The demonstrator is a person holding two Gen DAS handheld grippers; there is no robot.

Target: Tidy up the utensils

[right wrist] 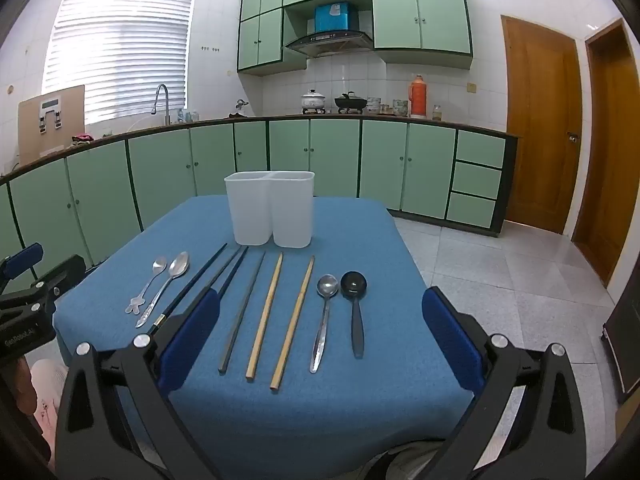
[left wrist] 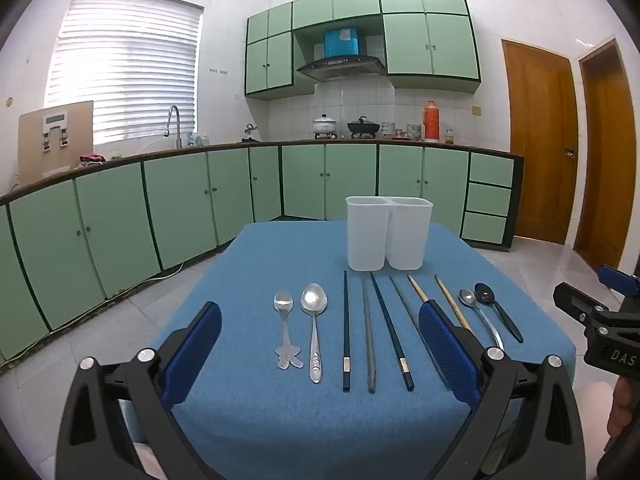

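Both tools gape wide and hold nothing, left tool (left wrist: 320,344) facing the spoons (left wrist: 314,330), right tool (right wrist: 320,332) nearer the chopsticks (right wrist: 266,314), handles toward us, bin (right wrist: 270,214) beyond.

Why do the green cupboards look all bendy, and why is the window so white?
Left wrist view: the fisheye lens bows the green cupboards and rounds off the dark corners; daylight through the window blinds washes out white. Right wrist view: same bending of the counter, and the floor tiles shine with glare. The utensils on the blue tablecloth stay sharp in both.
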